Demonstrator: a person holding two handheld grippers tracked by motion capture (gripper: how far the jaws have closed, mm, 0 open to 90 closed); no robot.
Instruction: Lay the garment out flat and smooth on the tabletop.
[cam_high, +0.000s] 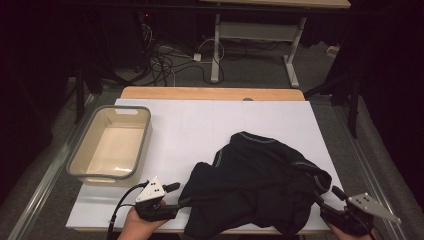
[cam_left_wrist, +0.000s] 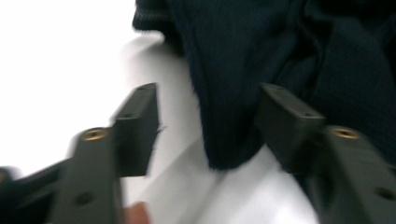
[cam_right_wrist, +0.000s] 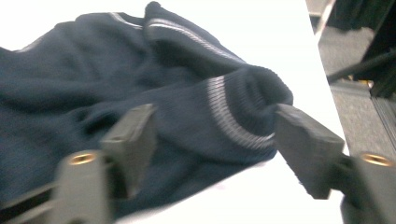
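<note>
Stuff around your work first: a tub (cam_high: 110, 145) with a grey rim sits on the white table top (cam_high: 200, 125), off to the left and far from the cloth. Its inside looks bare. Past the far edge of the table you can see a grey floor with tangled cables (cam_high: 165, 60) and the legs of another table (cam_high: 216, 50). Nothing lies between your grippers and the cloth.

Your left gripper (cam_high: 184, 201) is at the near left edge of the dark sweater (cam_high: 260, 185). Your left gripper view shows its jaws spread apart, with a fold of the sweater (cam_left_wrist: 233, 107) hanging down between them. The pads do not press on it. The right pad sits just beside the cloth.

Your right gripper (cam_high: 320, 199) is at the near right corner of the sweater. Its jaws are spread wide too. Your right gripper view shows a cuff with a pale stripe (cam_right_wrist: 233, 116) lying between the two pads, and the pads do not squeeze it.

The sweater lies in a heap on the near right part of the table. It is very dark blue, knit and soft, all bunched up. Thin pale stripes run along its edges.
</note>
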